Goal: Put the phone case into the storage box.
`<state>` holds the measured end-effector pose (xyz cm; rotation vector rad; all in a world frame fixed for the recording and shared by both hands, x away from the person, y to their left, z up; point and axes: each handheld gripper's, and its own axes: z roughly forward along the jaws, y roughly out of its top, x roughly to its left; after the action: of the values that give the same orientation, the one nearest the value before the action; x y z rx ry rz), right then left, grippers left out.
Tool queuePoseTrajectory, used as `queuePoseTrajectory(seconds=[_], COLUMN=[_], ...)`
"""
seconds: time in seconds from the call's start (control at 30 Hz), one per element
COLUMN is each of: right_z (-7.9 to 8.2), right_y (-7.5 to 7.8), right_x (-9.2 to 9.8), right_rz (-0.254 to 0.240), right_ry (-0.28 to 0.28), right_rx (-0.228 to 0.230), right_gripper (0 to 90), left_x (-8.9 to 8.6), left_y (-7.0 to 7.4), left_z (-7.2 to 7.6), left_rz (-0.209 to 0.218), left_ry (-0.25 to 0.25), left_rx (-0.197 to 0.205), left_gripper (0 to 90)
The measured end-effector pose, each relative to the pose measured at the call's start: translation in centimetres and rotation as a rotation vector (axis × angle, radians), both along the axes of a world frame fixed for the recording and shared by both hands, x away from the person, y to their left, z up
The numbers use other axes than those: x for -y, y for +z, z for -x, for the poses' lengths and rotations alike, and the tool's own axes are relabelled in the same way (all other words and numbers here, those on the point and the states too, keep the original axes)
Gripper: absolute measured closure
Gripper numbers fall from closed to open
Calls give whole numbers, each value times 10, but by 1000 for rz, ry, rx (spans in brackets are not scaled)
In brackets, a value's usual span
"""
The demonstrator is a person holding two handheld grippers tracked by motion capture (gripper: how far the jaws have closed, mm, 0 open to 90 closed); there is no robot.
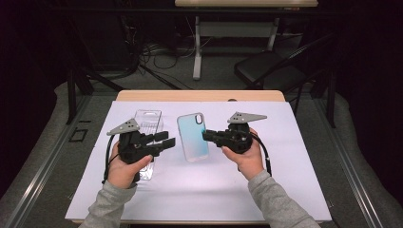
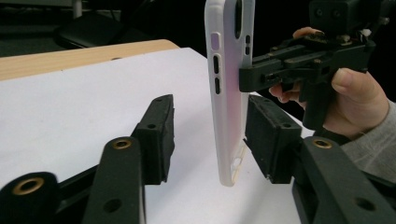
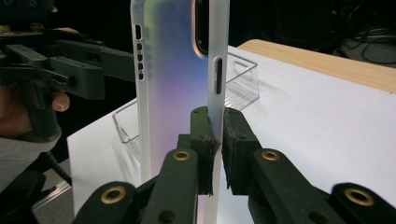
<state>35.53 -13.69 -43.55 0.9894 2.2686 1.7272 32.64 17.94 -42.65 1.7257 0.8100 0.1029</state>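
Clear hard-plastic packaging tray (image 1: 148, 124) lies under and behind the left gripper (image 1: 164, 141); whether anything is in it cannot be made out, and the hand (image 1: 124, 171) covers its near end. Between the two grippers stands the task's thing, a slim phone case with a pale blue-to-pink sheen and white rim (image 1: 192, 136). The right gripper (image 3: 215, 140) is clamped on one long edge of the case, both pads pressing its rim. The left gripper's jaws stand apart on either side of the opposite edge: one pad (image 2: 159, 135) is clear of the case, the other (image 2: 268, 137) lies just beside it, and contact there cannot be told.

White sheet (image 1: 285, 142) covers a light wooden tabletop (image 1: 199, 95) beneath the fingers. Beyond it, in a dark room, are a black chair (image 1: 266, 69), a table leg (image 1: 197, 47) and loose cables (image 1: 161, 52) on grey floor. Grey sleeves (image 1: 278, 202) run off the lower edge.
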Motion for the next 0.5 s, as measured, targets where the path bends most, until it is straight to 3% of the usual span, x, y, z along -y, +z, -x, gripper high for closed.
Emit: queuePoseTrajectory(seconds=[0.27, 0.5], right_z=[5, 12], right_y=[1, -2], right_x=[-3, -8], right_rz=[17, 40], right_ry=[-39, -72], right_rx=[27, 58], right_gripper=[838, 838], left_x=[0, 2], left_y=[5, 10], left_z=[3, 8], left_rz=[-34, -112], left_ry=[16, 77], left_rx=[52, 122], left_gripper=[476, 468])
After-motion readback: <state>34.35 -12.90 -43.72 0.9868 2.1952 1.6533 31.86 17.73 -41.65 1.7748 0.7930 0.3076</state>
